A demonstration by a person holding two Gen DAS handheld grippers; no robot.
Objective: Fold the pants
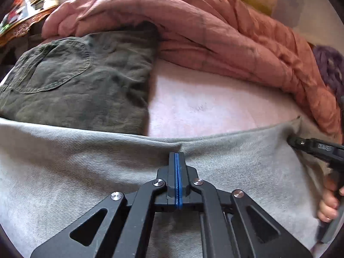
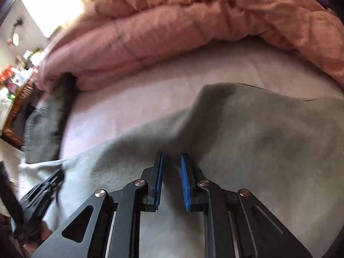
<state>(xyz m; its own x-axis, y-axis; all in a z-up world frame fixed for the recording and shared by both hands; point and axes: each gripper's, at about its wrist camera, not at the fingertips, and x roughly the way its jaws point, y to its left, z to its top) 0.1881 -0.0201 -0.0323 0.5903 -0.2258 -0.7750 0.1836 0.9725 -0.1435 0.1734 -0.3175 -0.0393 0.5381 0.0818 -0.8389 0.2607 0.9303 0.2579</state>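
Light grey pants [image 1: 86, 172] lie spread over the near part of the bed, their far edge running across the left wrist view. My left gripper [image 1: 176, 154] is shut, blue pads together, its tips resting at a small pucker in the cloth; I see no cloth between the pads. My right gripper [image 2: 171, 158] keeps its pads a narrow gap apart with grey pants [image 2: 258, 139] cloth filling the gap. From the left wrist view the right gripper [image 1: 290, 140] sits just below the pants' far right corner, and a crease runs from that corner to it.
Folded olive-green pants [image 1: 81, 81] lie at the far left on the pale sheet [image 1: 215, 107]. A bunched pink duvet [image 1: 215, 32] walls the far side and right. A cluttered wooden shelf [image 1: 23, 21] stands beyond. A person's hand [image 1: 326, 206] holds the right gripper's handle.
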